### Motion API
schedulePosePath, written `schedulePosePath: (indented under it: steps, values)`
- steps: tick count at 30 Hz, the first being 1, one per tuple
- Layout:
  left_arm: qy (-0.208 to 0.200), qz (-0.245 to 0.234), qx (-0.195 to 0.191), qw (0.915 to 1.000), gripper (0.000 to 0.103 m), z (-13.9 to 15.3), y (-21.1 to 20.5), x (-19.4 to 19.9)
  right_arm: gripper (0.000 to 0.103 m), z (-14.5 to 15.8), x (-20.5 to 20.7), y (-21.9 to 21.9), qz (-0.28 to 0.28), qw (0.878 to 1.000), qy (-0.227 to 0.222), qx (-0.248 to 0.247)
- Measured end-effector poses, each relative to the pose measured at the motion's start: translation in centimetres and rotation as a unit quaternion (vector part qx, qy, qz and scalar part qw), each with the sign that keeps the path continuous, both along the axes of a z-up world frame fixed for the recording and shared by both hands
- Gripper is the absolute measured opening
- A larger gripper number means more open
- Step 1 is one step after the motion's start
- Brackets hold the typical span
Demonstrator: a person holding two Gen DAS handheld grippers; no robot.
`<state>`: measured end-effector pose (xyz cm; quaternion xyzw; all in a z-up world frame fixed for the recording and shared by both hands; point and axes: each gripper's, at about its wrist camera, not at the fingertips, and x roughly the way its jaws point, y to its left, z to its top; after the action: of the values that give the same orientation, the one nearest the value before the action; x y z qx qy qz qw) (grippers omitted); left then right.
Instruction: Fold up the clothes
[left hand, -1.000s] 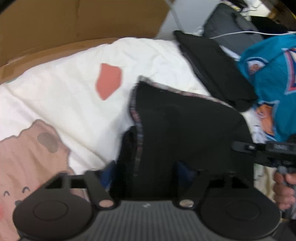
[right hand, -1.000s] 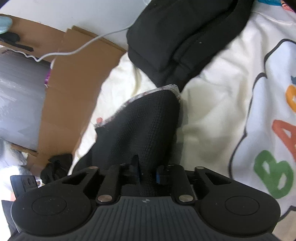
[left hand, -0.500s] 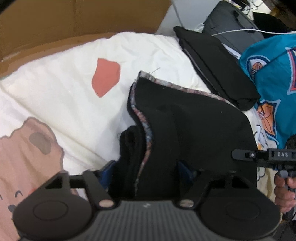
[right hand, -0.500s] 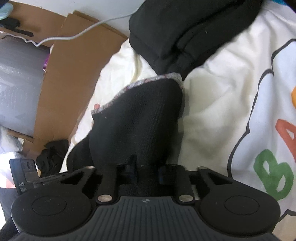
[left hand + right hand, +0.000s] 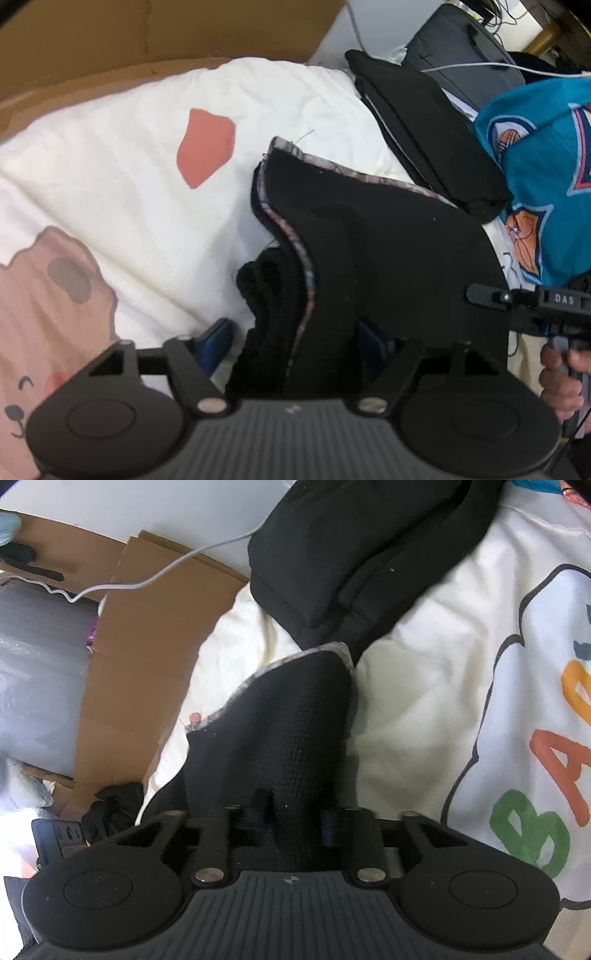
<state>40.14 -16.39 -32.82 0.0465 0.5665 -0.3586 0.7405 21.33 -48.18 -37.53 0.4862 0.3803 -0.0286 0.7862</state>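
White duvet [image 5: 122,206] w/ cartoon prints covers most of the bed, and everything else sits on or round it. Brown cardboard [image 5: 122,672] lies along its far edge. A teal basketball jersey [image 5: 546,155] is bunched at the duvet's right side, seen from the left cam. Next to that, a folded black garment [image 5: 424,125] rests on the duvet near its top corner, a white cable [image 5: 162,579] trailing past it over the cardboard.

Mid-duvet sits the black knit garment [image 5: 388,251], grey patterned trim along its edge, partly folded and bunched up twd the two tools.

Left gripper [image 5: 299,347]: jaws spread wide, just been opening, thick black folds between them; left blue pad clear of the cloth, so not pinching.

Right gripper [image 5: 295,819]: jaws also just been opening, cloth humped up between them; can't tell if the pads press on it. From the left cam, a hand [image 5: 561,380] holds that tool at the duvet's right edge.
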Motion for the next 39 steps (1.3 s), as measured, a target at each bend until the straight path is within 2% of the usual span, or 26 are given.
schedulePosePath:
  steps: [2,5,7,9,10,11,14,18,26,34,39]
  values:
    - [0.001,-0.004,0.0,1.0,0.082,-0.2,-0.2,0.1,0.045,-0.2,0.2,0.2,0.008,1.0,0.006,-0.001]
    - [-0.001,-0.012,0.006,0.9999,0.086,-0.4,-0.8,0.1,0.046,-0.5,0.6,0.9,0.03,0.999,0.013,-0.002]
    - [-0.015,-0.024,0.016,0.9995,0.085,-0.3,-1.3,-0.2,0.045,-0.6,0.8,1.4,0.039,0.999,0.014,-0.007]
    - [-0.027,-0.03,0.019,0.999,0.064,-0.1,-1.6,-0.5,0.038,-0.6,0.8,1.5,0.04,0.999,0.015,-0.011]
    - [-0.03,-0.031,0.017,0.9989,0.061,0.1,-1.7,-0.7,0.027,-0.6,0.7,1.4,0.037,0.999,0.016,-0.011]
    - [-0.036,-0.032,0.017,0.9987,0.054,0.2,-1.8,-0.9,0.023,-0.5,0.7,1.4,0.036,0.999,0.016,-0.01]
    - [-0.044,-0.033,0.013,0.9984,0.045,0.6,-1.8,-1.3,0.017,-0.1,0.6,1.7,0.037,0.999,0.011,-0.022]
    - [-0.056,-0.036,0.006,0.9978,0.04,1.2,-1.7,-1.8,0.014,0.8,0.5,2.0,0.037,0.999,0.003,-0.04]
    - [-0.073,-0.023,-0.012,0.997,0.036,2.7,-1.7,-3.2,0.012,3.6,-0.5,2.9,0.034,0.995,-0.022,-0.086]
    - [-0.102,-0.014,0.022,0.9944,0.035,5.2,-1.6,-6.6,0.011,6.4,-2.4,4.8,0.036,0.991,-0.035,-0.124]
    - [-0.12,-0.008,0.021,0.9926,0.035,7.6,-0.6,-8.8,0.011,8.4,-3.5,5.7,0.045,0.988,-0.039,-0.143]
